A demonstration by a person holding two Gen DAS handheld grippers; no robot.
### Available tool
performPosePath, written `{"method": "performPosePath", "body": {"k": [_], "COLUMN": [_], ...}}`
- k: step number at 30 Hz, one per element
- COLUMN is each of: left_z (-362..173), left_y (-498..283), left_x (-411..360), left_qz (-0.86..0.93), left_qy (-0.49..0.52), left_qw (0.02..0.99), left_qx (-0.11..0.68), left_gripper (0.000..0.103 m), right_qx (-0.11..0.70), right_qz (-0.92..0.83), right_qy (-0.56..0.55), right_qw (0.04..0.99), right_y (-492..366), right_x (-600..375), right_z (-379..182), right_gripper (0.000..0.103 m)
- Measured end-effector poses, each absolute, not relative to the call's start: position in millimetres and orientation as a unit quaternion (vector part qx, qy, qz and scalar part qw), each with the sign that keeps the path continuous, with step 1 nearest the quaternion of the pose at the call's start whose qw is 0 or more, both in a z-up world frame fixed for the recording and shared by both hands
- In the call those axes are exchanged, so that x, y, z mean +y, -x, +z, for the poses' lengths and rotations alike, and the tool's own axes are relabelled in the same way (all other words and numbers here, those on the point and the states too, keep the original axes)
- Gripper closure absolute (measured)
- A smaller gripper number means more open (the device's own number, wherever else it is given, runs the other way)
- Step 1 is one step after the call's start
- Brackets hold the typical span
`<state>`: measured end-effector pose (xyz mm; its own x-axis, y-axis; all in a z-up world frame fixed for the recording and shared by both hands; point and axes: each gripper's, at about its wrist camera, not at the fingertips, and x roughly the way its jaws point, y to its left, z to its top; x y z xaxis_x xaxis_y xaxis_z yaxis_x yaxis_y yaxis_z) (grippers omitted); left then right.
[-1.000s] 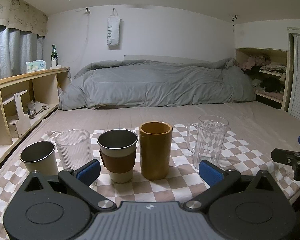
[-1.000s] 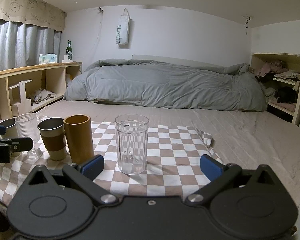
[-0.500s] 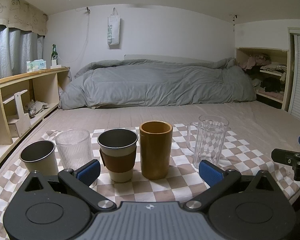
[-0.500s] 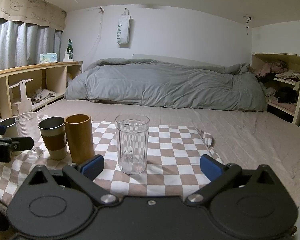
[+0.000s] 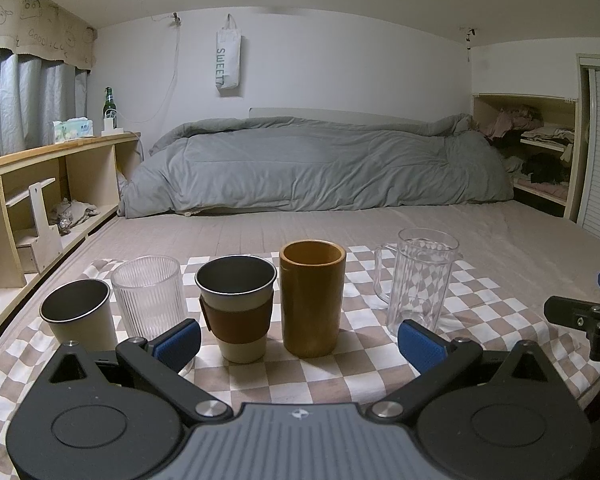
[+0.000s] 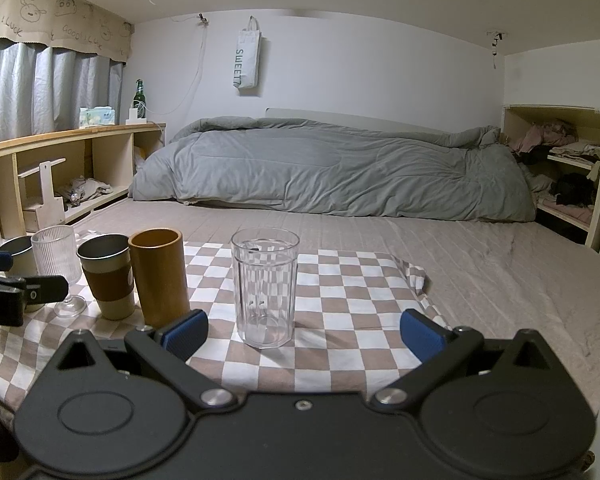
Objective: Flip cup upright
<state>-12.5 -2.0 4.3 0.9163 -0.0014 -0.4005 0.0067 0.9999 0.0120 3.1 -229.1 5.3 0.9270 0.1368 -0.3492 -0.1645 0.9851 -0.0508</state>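
Observation:
Several cups stand upright in a row on a checkered cloth (image 5: pixel 364 368): a metal-lined white cup (image 5: pixel 78 314), a ribbed glass (image 5: pixel 148 296), a sleeved cup (image 5: pixel 236 308), a brown wooden cup (image 5: pixel 313 296) and a clear handled mug (image 5: pixel 420 280). My left gripper (image 5: pixel 299 346) is open and empty, just in front of the row. My right gripper (image 6: pixel 303 332) is open and empty, in front of the clear mug (image 6: pixel 265 286). The brown cup (image 6: pixel 160 276) and the sleeved cup (image 6: pixel 108 276) stand to its left.
The cloth lies on a beige mattress (image 6: pixel 500 264) with a grey duvet (image 6: pixel 332 176) heaped at the far end. Wooden shelves (image 5: pixel 40 200) run along the left. A cubby with clothes (image 6: pixel 560 168) is at the right.
Nearly nothing differs. The right wrist view has shifted slightly, so the cups sit a little higher in frame. Both grippers stay open.

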Motion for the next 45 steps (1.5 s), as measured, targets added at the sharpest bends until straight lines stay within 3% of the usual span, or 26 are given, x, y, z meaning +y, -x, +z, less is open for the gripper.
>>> {"method": "performPosePath", "body": {"k": [45], "left_z": [1.1], "left_y": [13.0], "left_x": [-3.8], "left_qz": [-0.001], "left_qy": [-0.008], "left_qw": [0.978], "left_qx": [0.208], "left_gripper": [0.0], "right_qx": [0.173], "right_qz": [0.081], "right_qy": [0.042], "right_qw": [0.981], "right_y": [0.1], "right_x": [-226.3], "right_z": [5.3], "right_gripper": [0.0]}}
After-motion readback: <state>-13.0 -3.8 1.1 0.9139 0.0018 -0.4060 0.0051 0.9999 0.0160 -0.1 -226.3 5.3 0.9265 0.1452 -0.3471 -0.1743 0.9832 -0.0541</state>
